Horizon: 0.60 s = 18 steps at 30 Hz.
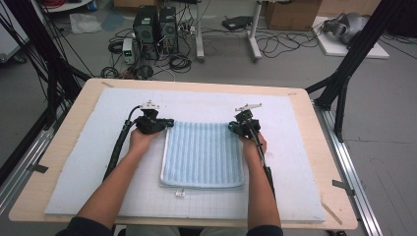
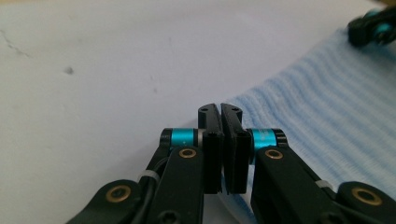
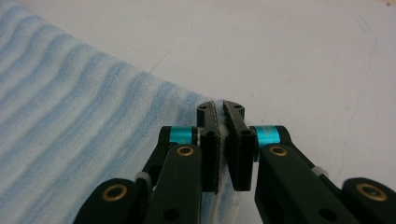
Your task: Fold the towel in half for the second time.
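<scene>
The folded blue towel (image 1: 202, 153) lies flat on the bench's white mat (image 1: 78, 162). The left gripper (image 2: 220, 108) and right gripper (image 3: 220, 105) each pinch a far corner, fingers apparently clamped on cloth.

Both claws are all black: the left claw (image 2: 221, 109) and right claw (image 3: 220, 106) each have flat jaw plates, teal anodized collars at the sides and brass-coloured rivets on the linkage arms. A grey three-cornered plate sits on top of each, with a thick black cable trailing back. Dark sleeves at the elbows.
</scene>
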Tool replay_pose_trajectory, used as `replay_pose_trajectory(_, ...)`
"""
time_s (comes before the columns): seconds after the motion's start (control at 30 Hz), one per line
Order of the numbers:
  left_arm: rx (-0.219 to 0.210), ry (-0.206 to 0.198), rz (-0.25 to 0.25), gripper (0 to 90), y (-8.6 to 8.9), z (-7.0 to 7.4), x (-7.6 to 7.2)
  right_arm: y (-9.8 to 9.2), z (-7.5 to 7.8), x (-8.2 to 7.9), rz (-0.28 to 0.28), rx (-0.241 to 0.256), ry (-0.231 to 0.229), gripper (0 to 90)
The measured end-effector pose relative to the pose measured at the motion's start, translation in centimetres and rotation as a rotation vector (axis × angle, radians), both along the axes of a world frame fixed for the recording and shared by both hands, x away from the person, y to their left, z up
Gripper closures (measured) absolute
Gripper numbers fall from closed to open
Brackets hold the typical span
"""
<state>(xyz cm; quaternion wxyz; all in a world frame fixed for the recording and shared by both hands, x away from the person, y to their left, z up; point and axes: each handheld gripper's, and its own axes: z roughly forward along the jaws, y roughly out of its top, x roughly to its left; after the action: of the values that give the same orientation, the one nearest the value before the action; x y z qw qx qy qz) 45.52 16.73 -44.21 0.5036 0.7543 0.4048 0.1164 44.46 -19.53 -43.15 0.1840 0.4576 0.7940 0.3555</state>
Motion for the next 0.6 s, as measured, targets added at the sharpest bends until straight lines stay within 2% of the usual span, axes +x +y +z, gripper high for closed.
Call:
replay_pose_trajectory(0.03,-0.023,-0.017,0.005,87.0,0.1,0.3,0.0,0.0,0.2,0.1,-0.005,0.009,-0.002,85.2)
replay_pose_trajectory(0.1,-0.039,-0.053,0.009,86.9,0.2,0.8,-0.1,-0.2,0.7,0.2,-0.015,0.033,-0.031,85.1)
replay_pose_trajectory(0.17,-0.049,-0.053,0.006,86.9,0.2,1.0,-0.2,-0.4,1.0,0.2,-0.019,0.059,-0.048,85.1)
replay_pose_trajectory(0.27,-0.055,-0.047,-0.013,86.9,0.3,1.2,-0.4,-0.6,1.1,-0.1,-0.015,0.066,-0.049,85.0)
replay_pose_trajectory(0.3,-0.056,-0.048,-0.017,86.9,0.3,1.4,-0.5,-0.7,1.2,-0.2,-0.011,0.071,-0.066,85.0)
replay_pose_trajectory(0.47,-0.085,-0.082,-0.037,86.8,0.6,2.2,-1.3,-1.1,1.7,-1.2,-0.003,0.109,-0.084,84.9)
replay_pose_trajectory(0.6,-0.081,-0.092,-0.062,86.8,0.7,2.7,-2.0,-1.5,2.1,-2.1,0.011,0.133,-0.110,84.8)
